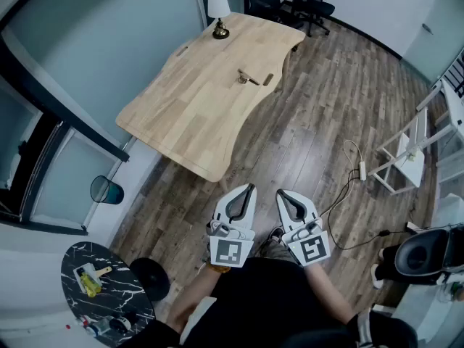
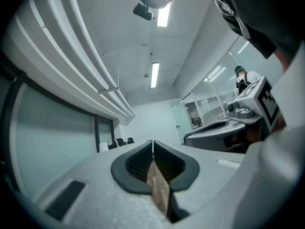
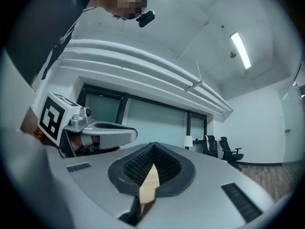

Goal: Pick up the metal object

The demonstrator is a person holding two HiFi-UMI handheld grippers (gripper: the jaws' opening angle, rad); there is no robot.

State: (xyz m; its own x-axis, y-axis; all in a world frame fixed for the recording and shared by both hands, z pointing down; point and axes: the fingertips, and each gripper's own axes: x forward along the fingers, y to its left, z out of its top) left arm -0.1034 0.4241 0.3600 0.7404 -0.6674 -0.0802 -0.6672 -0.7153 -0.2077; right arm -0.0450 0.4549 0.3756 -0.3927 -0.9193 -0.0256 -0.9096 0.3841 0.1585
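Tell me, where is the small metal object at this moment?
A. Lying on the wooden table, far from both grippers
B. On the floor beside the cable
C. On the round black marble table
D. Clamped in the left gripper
A: the metal object lies on the wooden table, while the left gripper and right gripper are held near the person's body, both shut with nothing between the jaws.

Wooden table [image 1: 190, 101] bears lamp [image 1: 218, 14] and metal object [image 1: 246, 78].

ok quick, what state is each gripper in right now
left gripper: closed, holding nothing
right gripper: closed, holding nothing
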